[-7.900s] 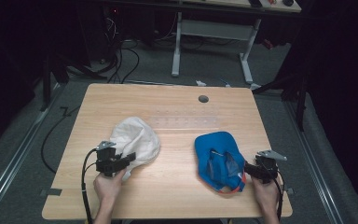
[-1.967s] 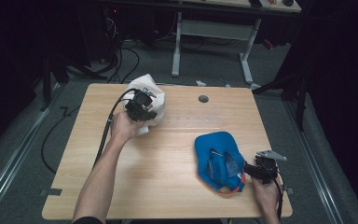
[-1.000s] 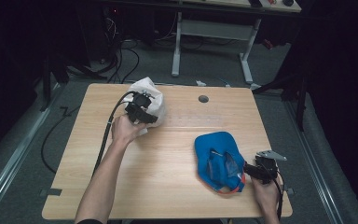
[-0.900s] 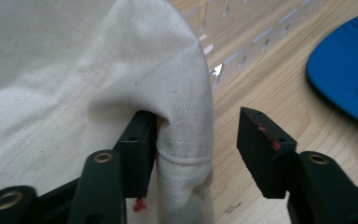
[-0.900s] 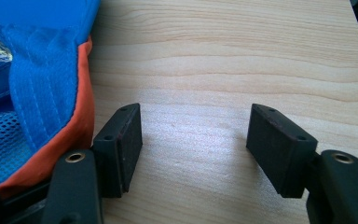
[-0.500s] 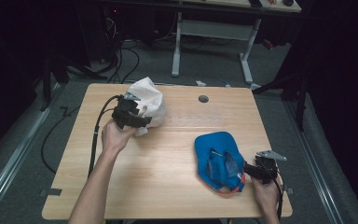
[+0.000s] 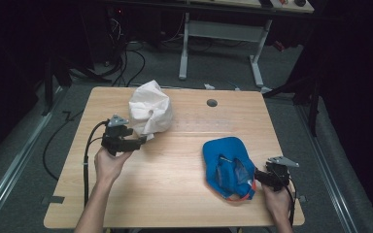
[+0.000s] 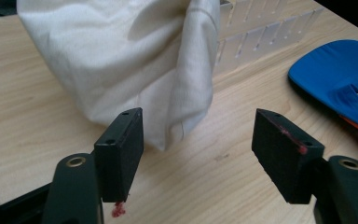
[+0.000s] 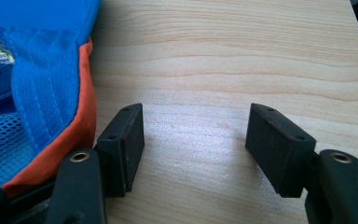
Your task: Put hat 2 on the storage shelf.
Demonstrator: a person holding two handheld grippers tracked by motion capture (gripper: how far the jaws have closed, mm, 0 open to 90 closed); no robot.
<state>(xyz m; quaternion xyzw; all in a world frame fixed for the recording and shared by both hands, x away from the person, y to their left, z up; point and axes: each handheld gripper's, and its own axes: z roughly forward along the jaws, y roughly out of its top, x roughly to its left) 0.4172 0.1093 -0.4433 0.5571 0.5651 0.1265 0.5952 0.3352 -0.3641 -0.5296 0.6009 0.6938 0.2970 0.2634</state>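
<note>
A crumpled white cloth bundle (image 7: 148,112) (image 8: 121,60) stands on the far left part of the wooden table (image 7: 175,189). My left gripper (image 7: 143,141) (image 8: 199,119) sits just short of it, on the near-left side. Its jaws have just been opening and now stand wide apart, with the cloth's lower fold just beyond them and no pad pressing on it. A blue cap (image 7: 227,165) (image 9: 32,70) with orange trim lies upside down at the near right. Beside the cap's edge my right gripper (image 7: 257,174) (image 9: 196,112) is open, with bare wood between its fingers.
A clear ribbed plastic sheet (image 7: 199,119) (image 8: 261,32) lies flat behind the white cloth. A round cable hole (image 7: 211,103) sits near the far edge. Cables (image 7: 85,160) trail from the left gripper over the table's left side. A white desk frame (image 7: 223,29) stands beyond.
The left hand has drawn back from the white cloth toward the near left and lower, leaving the cloth standing where it was set. The right hand and blue cap have not moved.
</note>
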